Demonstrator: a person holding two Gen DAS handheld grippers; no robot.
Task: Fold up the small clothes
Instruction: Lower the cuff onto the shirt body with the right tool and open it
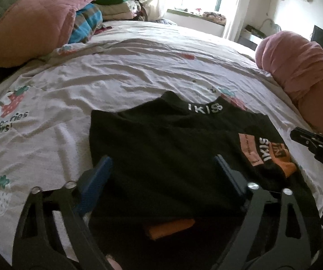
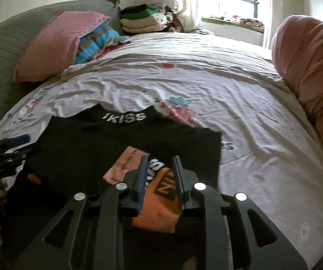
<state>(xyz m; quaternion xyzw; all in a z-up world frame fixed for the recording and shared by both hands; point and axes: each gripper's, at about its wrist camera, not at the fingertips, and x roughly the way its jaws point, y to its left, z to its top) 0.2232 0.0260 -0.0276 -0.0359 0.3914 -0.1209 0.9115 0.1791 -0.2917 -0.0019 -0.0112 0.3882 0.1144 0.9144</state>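
A small black garment (image 1: pixel 161 146) with a white-lettered waistband (image 1: pixel 205 108) lies partly folded on the strawberry-print sheet (image 1: pixel 116 74). Its orange and pink printed part (image 1: pixel 271 155) shows at the right edge. My left gripper (image 1: pixel 162 160) stands open, low over the black cloth, its blue pads wide apart. My right gripper (image 2: pixel 160 160) hovers just over the orange printed part (image 2: pixel 161 191), jaws a narrow way apart and not pressing the cloth; the black garment (image 2: pixel 94 148) spreads to its left. Each gripper shows in the other's view: the right gripper (image 1: pixel 305 139) and the left gripper (image 2: pixel 15 141).
A pink pillow (image 1: pixel 33 22) and a blue striped cloth (image 1: pixel 87 22) lie at the back left beside a stack of folded clothes (image 1: pixel 114 4). A person's pink sleeve (image 1: pixel 296 67) comes in from the right. The grey headboard (image 2: pixel 4 45) borders the left.
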